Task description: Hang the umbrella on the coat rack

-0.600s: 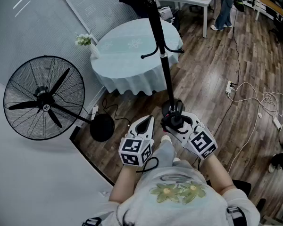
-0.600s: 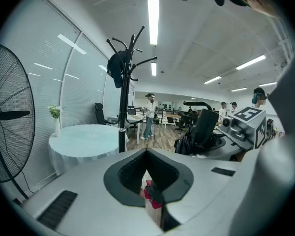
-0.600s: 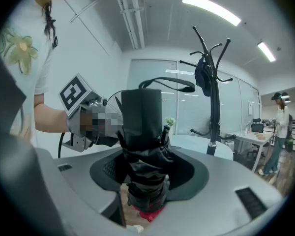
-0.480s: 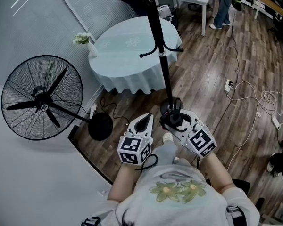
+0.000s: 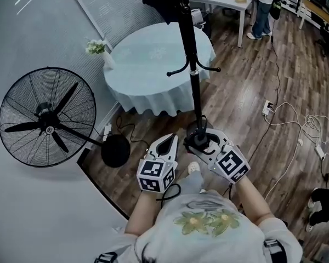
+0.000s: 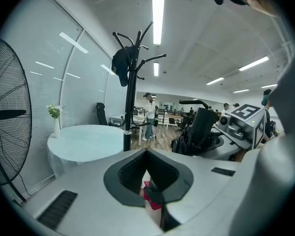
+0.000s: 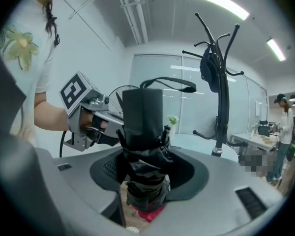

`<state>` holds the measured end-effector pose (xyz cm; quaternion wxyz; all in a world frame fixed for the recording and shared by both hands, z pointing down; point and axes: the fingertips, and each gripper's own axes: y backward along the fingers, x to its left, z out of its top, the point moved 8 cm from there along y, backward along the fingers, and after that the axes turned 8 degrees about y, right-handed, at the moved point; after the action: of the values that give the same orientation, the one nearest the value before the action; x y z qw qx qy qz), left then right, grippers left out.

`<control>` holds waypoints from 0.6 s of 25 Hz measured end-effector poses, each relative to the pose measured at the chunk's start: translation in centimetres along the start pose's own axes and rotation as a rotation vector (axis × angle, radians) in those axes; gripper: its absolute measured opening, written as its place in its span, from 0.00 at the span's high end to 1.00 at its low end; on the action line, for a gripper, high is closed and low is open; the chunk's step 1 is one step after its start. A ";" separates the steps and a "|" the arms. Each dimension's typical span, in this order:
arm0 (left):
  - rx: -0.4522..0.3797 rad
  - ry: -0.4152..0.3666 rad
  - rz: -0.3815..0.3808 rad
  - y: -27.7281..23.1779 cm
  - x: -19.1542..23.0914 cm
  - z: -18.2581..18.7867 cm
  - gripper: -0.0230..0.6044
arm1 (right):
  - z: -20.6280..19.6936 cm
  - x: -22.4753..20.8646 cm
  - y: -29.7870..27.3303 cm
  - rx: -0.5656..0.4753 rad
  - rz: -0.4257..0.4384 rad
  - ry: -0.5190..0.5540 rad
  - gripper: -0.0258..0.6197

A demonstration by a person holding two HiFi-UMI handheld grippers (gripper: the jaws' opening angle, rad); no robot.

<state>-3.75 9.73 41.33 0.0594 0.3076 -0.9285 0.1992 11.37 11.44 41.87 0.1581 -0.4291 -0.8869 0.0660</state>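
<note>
Comparing this moment with the head view of half a second earlier, we find the umbrella unchanged in its hold. It is folded, black and upright, clamped in the right tongs, with its curved handle uppermost and free. It is carried low in front of the person, above the wooden floor and near the foot of the coat rack. It touches no hook.

The change is slight and lies mostly in the framing. The rack's lower hooks now sit a little lower and further right in the head view, and the round counter with its pale cloth has shifted likewise. We judge that the person has edged or leaned towards the rack, while both tongs keep nearly the same place in the frame.

The left tongs are together with nothing between them, just beside the right pair and apart from the umbrella.

A dark cap-like item already hangs from an upper hook. The lower hooks appear bare.

Our assessment is that the task remains at the approach stage. The umbrella must yet be raised so that the handle can catch a free hook. The standing fan is well apart and no obstruction.
</note>
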 end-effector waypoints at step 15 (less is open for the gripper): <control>-0.018 0.074 0.062 -4.6 6.8 2.0 0.96 | 0.5 -5.7 -8.1 0.033 0.099 0.028 0.63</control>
<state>-6.43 1.83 42.65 0.0904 0.2706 -0.9365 0.2038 8.58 1.94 42.15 0.1742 -0.4707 -0.8610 0.0825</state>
